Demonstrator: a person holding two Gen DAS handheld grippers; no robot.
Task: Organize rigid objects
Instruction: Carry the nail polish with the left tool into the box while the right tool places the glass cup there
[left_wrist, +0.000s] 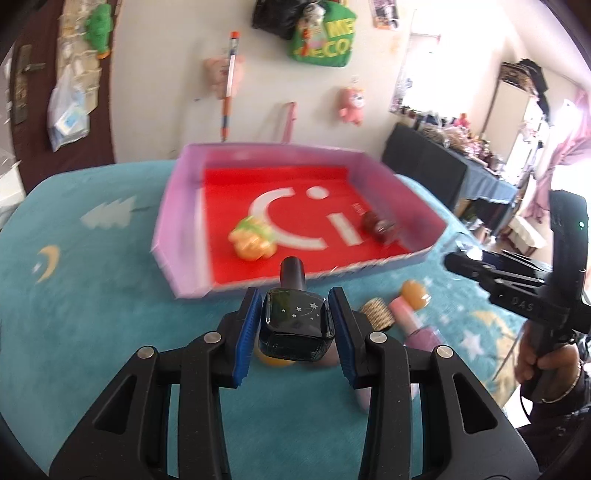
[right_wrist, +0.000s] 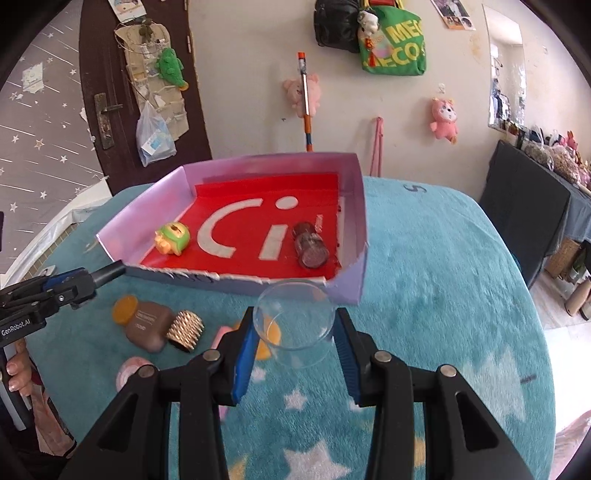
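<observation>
fluffy teal blanket (right_wrist: 443, 295); left gripper (left_wrist: 294, 317) clamps square dark glass bottle (left_wrist: 294, 325); right gripper (right_wrist: 295, 332) grips clear round cup (right_wrist: 295, 317).

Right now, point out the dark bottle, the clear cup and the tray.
dark bottle (left_wrist: 295, 325), left wrist view, on its glass body.
clear cup (right_wrist: 295, 317), right wrist view, on its see-through wall.
tray (right_wrist: 351, 181), right wrist view, on its right lilac wall.

The left gripper (left_wrist: 294, 325) clamps a dark glass bottle with a black cap and tiny stars (left_wrist: 295, 325) between its blue pads, above the teal star-patterned blanket (left_wrist: 92, 332). Beyond it lies a shallow pink-walled box with a red floor (left_wrist: 173, 206), holding an orange-and-green toy figure (left_wrist: 251, 240) and a dark red jar (left_wrist: 378, 226).
</observation>
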